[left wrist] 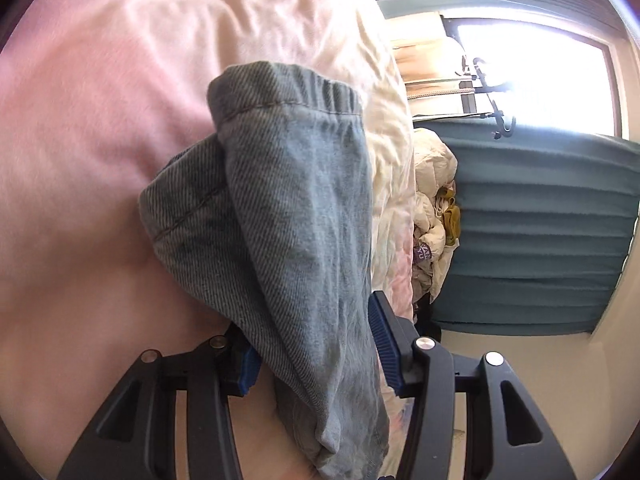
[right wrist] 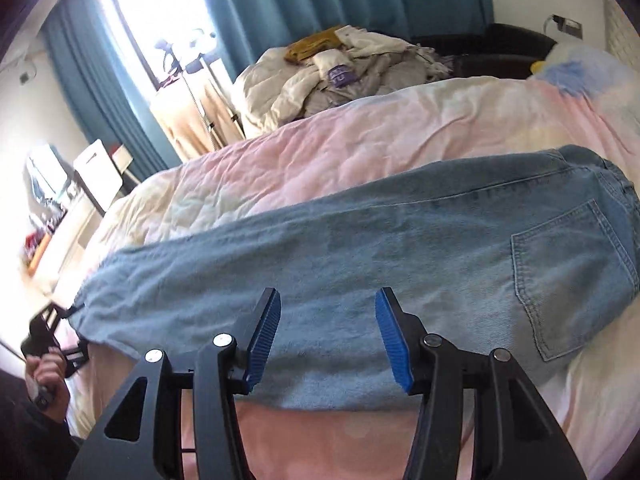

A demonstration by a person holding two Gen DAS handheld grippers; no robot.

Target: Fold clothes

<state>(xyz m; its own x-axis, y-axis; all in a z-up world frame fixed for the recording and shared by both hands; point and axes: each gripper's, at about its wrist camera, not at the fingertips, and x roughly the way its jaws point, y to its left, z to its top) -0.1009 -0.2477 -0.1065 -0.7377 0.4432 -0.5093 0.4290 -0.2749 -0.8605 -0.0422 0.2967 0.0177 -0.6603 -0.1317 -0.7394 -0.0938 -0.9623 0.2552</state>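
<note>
Left wrist view: the jeans point(left wrist: 296, 216) run away from the left tongs point(left wrist: 316, 344) along their pointing line, hem end bunched between the two blue pads point(left wrist: 384, 344). The jaws stand about half open; the cloth lies between them, but whether they pinch it I cannot tell. The pink bed cover point(left wrist: 80, 120) lies beneath.

Right wrist view: the jeans point(right wrist: 360, 248) lie flat across the bed point(right wrist: 400, 136), long axis crosswise, back pocket point(right wrist: 568, 272) to the right. The right tongs point(right wrist: 328, 336) hover tilted down over the mid-leg, half open and empty, nearer the middle; the left tongs point(right wrist: 52, 340) sit at the hem end.
</note>
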